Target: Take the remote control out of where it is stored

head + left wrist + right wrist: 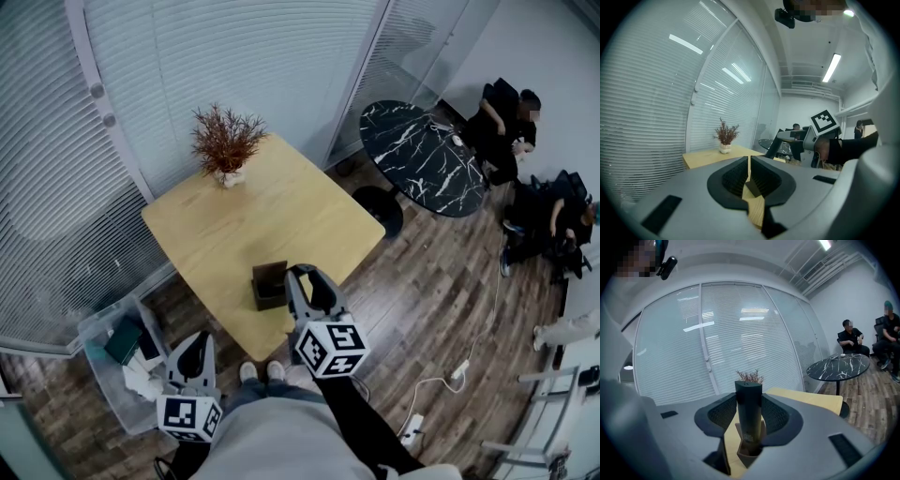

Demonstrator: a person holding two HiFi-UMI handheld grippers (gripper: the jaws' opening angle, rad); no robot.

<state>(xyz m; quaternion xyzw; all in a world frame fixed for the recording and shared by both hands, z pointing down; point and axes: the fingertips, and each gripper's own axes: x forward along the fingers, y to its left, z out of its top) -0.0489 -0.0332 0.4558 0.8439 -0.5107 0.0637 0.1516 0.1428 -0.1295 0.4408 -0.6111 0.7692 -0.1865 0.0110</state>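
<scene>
A dark remote control (749, 413) stands upright with its lower end in a small brown holder (749, 456) on the wooden table (281, 211). My right gripper (749, 401) has a pad against each side of the remote and is shut on it. From the head view, the holder (269, 284) sits near the table's front edge, with the right gripper (305, 281) just to its right; the remote itself is hidden there. My left gripper (749, 164) is shut with nothing in it, held low at the left (194, 352), off the table.
A potted dried plant (226, 145) stands at the table's far corner. A round black marble table (417, 155) and seated people are at the right. A clear plastic bin (117, 361) sits on the floor to the left. Glass walls with blinds stand behind.
</scene>
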